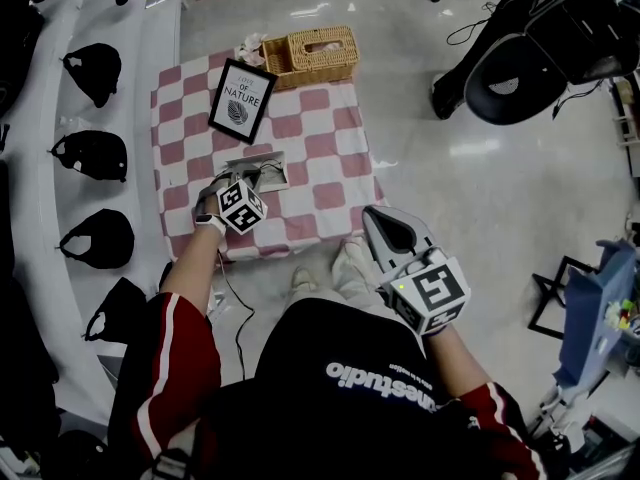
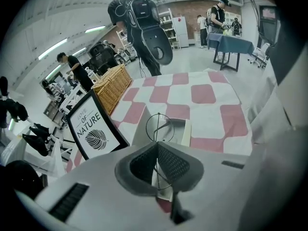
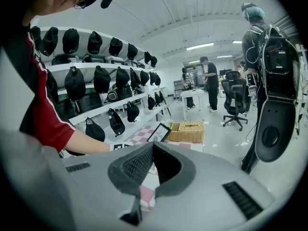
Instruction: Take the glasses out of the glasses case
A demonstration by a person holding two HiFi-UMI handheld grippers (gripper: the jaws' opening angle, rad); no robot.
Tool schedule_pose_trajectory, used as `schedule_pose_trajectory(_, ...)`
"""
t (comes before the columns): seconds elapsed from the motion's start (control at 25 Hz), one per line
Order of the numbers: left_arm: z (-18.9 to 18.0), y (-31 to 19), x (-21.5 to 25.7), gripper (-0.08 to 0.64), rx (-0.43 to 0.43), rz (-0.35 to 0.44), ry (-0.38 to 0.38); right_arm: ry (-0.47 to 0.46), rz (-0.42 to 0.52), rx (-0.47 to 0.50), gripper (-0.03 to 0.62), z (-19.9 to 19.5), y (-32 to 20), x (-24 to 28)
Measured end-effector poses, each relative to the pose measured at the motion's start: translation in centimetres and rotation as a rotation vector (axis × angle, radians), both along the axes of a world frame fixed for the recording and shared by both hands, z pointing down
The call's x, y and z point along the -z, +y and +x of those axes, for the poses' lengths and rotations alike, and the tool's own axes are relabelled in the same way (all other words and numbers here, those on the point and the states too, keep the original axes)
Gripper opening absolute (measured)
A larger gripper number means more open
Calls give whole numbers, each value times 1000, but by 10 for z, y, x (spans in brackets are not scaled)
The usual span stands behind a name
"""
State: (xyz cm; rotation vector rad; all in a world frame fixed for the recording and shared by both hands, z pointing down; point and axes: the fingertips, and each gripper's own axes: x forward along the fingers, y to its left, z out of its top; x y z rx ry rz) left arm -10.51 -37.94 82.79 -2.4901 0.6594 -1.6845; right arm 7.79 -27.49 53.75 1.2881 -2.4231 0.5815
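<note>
The wire-rimmed glasses (image 2: 160,125) are pinched between the clenched jaws of the left gripper (image 2: 157,146), over the open glasses case (image 2: 186,132) lying on the checked cloth (image 1: 330,158). At 4 o'clock from the case, the right gripper (image 3: 152,149) is held off the cloth, jaws pressed together on nothing.

Pink-and-white checked cloth (image 1: 335,158) spread on floor. Framed "of nature" sign (image 1: 241,99) on it, near wicker basket (image 1: 312,56). Black caps (image 1: 93,154) line white shelves (image 1: 35,108).
</note>
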Motion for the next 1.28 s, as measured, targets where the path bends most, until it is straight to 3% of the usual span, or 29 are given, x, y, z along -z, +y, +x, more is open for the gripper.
schedule_pose_trajectory(0.84, 3, 2, 64, 11, 86, 80, 118, -6, 54, 21, 3, -5, 4, 28)
schedule_pose_trajectory(1.28, -4, 19, 117, 11, 182, 91, 304, -18, 109, 20, 3, -30, 22, 53)
